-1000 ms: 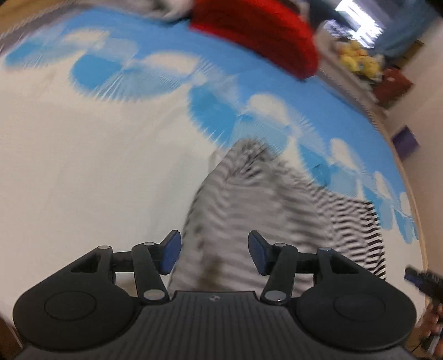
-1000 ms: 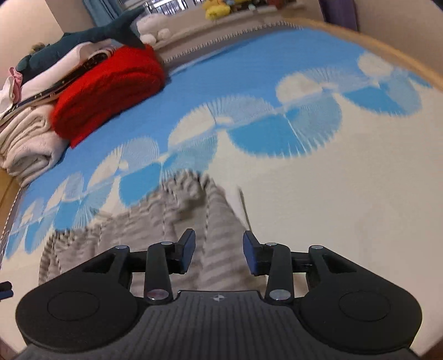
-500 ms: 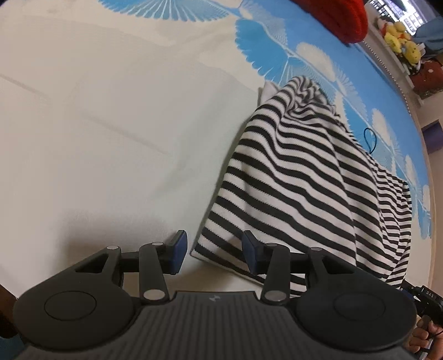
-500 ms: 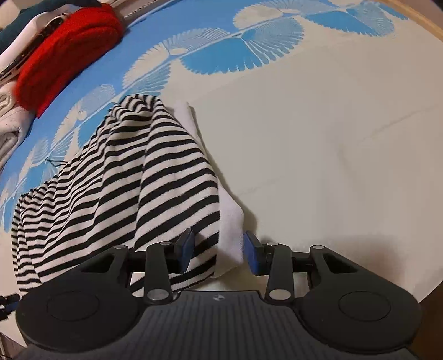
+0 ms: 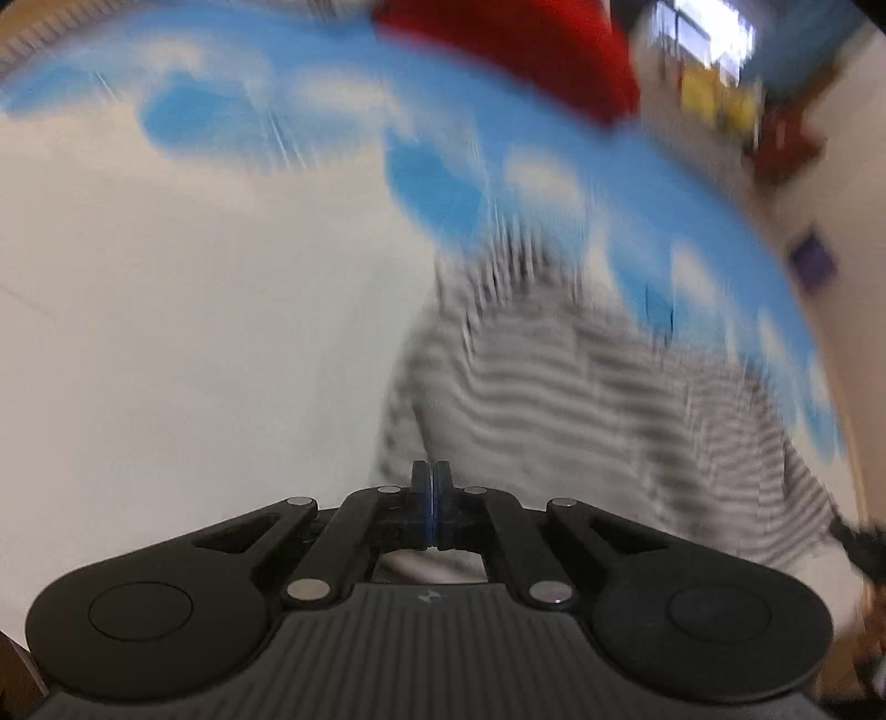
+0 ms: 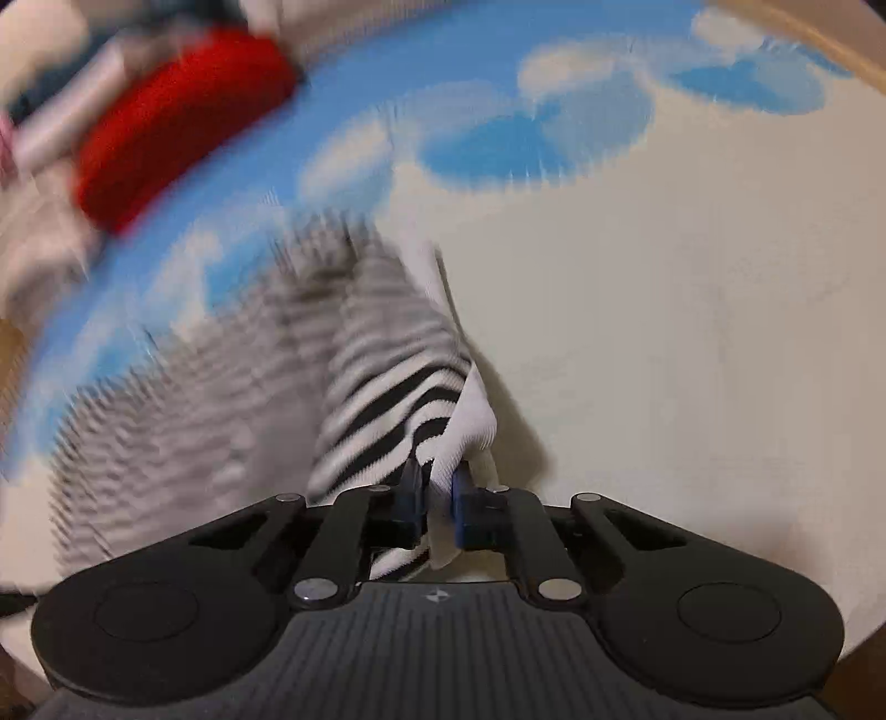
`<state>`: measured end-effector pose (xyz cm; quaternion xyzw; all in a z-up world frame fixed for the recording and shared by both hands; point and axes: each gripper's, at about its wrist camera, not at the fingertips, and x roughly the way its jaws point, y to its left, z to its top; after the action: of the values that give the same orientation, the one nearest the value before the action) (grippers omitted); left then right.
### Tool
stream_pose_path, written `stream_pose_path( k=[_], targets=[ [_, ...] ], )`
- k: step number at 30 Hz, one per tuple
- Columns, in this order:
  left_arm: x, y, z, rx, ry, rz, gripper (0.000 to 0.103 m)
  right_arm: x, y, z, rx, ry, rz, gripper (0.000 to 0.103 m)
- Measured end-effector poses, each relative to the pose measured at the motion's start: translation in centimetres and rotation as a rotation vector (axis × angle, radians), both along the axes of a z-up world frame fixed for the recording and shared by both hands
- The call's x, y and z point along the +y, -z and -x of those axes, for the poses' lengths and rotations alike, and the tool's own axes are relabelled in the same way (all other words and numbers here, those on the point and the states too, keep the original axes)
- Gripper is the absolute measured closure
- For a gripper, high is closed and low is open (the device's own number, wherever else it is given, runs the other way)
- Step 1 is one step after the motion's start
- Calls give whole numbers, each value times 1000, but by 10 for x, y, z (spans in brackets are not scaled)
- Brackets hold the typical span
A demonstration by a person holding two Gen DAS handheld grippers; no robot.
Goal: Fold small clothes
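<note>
A black-and-white striped garment point(image 5: 581, 387) lies on the white and blue patterned bed cover, blurred by motion. It also shows in the right wrist view point(image 6: 382, 399). My left gripper point(image 5: 431, 479) has its pads pressed together at the garment's near edge; no cloth shows between them. My right gripper point(image 6: 437, 487) is shut on the garment's near corner, with striped cloth and its white hem pinched between the pads and lifted.
A red folded blanket point(image 5: 515, 50) lies at the far side of the bed, also in the right wrist view point(image 6: 171, 127). Folded pale linens point(image 6: 39, 243) lie beside it. The bed's wooden edge point(image 6: 819, 39) curves at the far right. White bed cover point(image 5: 194, 332) spreads to the left.
Both grippers went from open to closed at the garment's near edge. The right one took hold of the corner and both views now blur from upward motion.
</note>
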<state>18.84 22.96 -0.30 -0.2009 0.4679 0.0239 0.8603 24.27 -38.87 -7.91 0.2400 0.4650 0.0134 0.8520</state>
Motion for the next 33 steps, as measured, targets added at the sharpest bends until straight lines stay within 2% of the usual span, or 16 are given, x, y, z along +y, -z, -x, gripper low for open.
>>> stream_pose_path(
  k=[1,3,6,7,8,10,12,17,21,23,24,25,27,29,31,33],
  targets=[
    [6,-3,5,-8,-26,-23,103,-6,-11,7,-61,24,-41,94],
    [14,7,9,70,-54,-9,103,-15,-20,18,-105,49,-65,94],
    [8,33,1,203,31,87,100,-21,-1,16,36,47,-56,92],
    [4,37,-3,224,63,100,92,-19,10,12,104,33,-50,92],
    [-2,42,-7,244,89,103,78,-17,16,11,136,25,-31,91],
    [-11,49,-13,272,113,82,64,-9,21,6,161,2,40,83],
    [-18,55,-16,288,117,60,64,-4,23,4,181,8,84,76],
    [-23,62,-31,306,78,41,61,-4,30,0,222,25,78,75],
    [-31,68,-37,317,84,2,61,3,34,1,239,1,112,75],
    [-37,68,-38,305,111,-27,66,6,36,-2,238,-13,128,75],
    [-40,69,-38,298,130,-47,72,6,36,-2,238,-18,133,75],
    [-43,67,-37,293,149,-69,101,7,36,-2,236,-22,136,76],
    [-44,58,-31,255,172,-118,101,8,36,-2,229,-28,130,86],
    [-37,34,-21,153,138,-104,102,8,31,0,205,-36,134,93],
    [-24,10,-5,46,88,-78,102,4,13,6,111,-9,100,97],
    [-13,9,5,69,51,-100,102,-4,-7,16,-3,21,32,98]
  ],
)
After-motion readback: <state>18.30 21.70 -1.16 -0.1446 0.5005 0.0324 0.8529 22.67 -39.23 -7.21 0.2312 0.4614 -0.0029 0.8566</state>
